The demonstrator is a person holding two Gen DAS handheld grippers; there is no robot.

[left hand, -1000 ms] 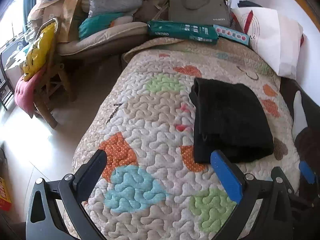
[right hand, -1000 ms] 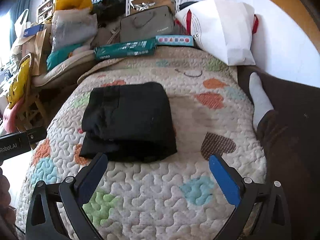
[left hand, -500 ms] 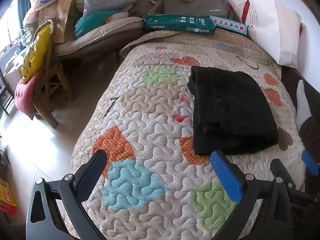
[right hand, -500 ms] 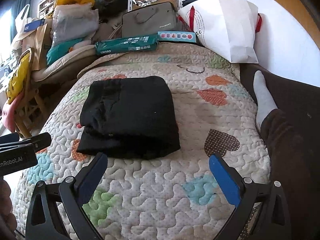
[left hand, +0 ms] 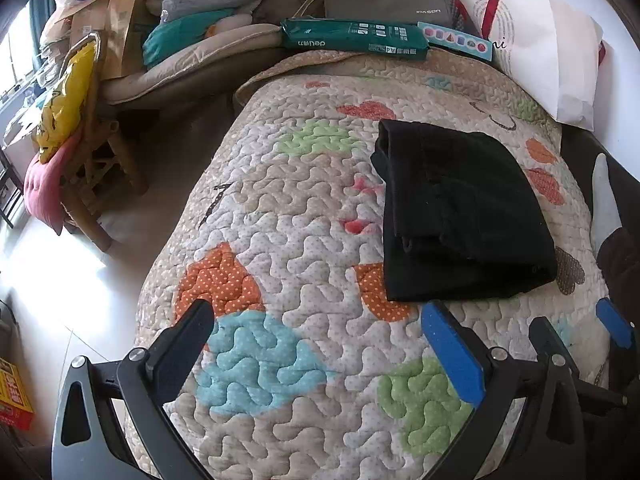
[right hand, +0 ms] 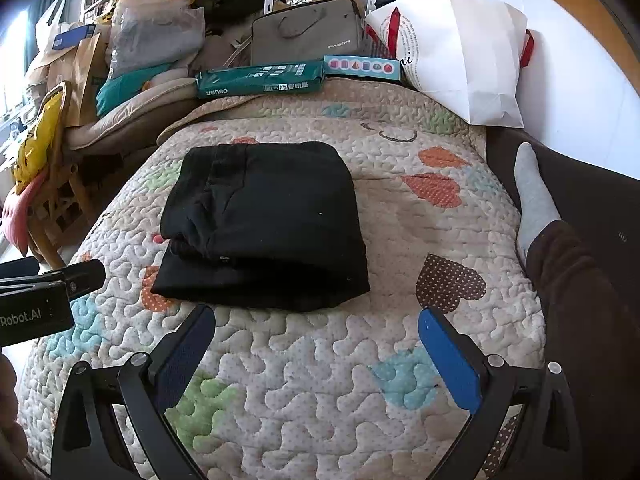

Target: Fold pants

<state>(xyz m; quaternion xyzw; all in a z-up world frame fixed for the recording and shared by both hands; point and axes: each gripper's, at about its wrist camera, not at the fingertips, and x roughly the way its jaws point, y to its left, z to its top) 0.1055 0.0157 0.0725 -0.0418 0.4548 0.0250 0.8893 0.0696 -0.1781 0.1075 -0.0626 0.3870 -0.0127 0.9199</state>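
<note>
The black pants (left hand: 460,216) lie folded into a compact rectangle on the patterned quilt (left hand: 280,240); they also show in the right wrist view (right hand: 264,224). My left gripper (left hand: 316,328) is open and empty, held above the quilt to the near left of the pants. My right gripper (right hand: 316,332) is open and empty, just in front of the pants' near edge. The right gripper's body shows in the left wrist view (left hand: 560,344). The left gripper's body shows in the right wrist view (right hand: 40,300).
A green paper pack (right hand: 260,80), a grey bag (right hand: 308,32) and a white paper bag (right hand: 460,56) sit at the quilt's far end. A person's leg with a grey sock (right hand: 532,200) lies on the right. A cluttered chair (left hand: 80,140) stands left.
Both grippers have drawn back a little from the pants and lifted slightly. The pants lie still, folded as before. Both stay open.
</note>
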